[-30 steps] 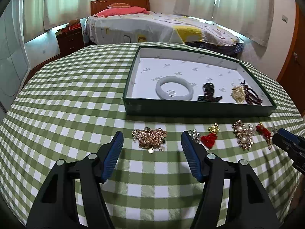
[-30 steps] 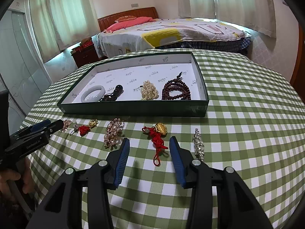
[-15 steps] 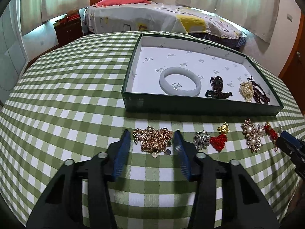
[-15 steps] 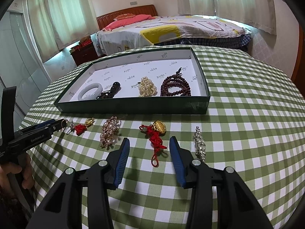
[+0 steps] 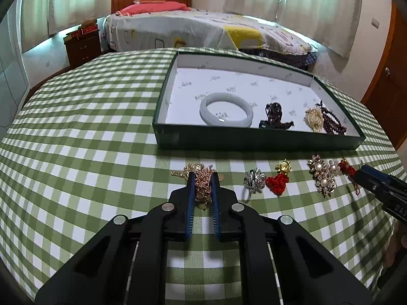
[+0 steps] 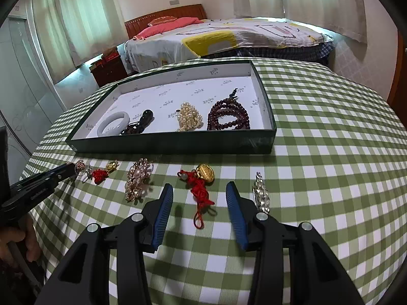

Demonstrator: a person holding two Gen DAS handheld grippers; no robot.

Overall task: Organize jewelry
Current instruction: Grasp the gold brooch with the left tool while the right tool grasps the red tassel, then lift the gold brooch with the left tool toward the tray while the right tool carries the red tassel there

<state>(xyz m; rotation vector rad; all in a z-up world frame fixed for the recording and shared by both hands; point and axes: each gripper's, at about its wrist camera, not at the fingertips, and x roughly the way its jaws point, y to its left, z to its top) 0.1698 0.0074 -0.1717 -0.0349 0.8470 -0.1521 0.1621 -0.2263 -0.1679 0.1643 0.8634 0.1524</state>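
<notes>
A gold chain piece (image 5: 202, 188) lies on the checked cloth in front of the green tray (image 5: 254, 141). My left gripper (image 5: 203, 175) is closing, its blue pads pressing the chain from both sides. In the right wrist view, my right gripper (image 6: 199, 186) stands open just above a red tassel with a gold charm (image 6: 204, 175), not touching it. The tray holds a white bangle (image 5: 226, 113), a dark pendant (image 5: 274, 117), a pearl cluster (image 6: 189, 117) and dark red beads (image 6: 229, 118).
A silver brooch (image 5: 253, 184), a red knot with a gold charm (image 5: 278, 181), a pearl brooch (image 6: 138, 178) and a silver crystal piece (image 6: 262, 195) lie in a row on the cloth. A hand (image 6: 15, 244) holds the left gripper. A bed stands behind the table.
The left gripper's jaws have come together around the gold chain piece and squeezed it into a narrow bunch. The right gripper has kept still and open.
</notes>
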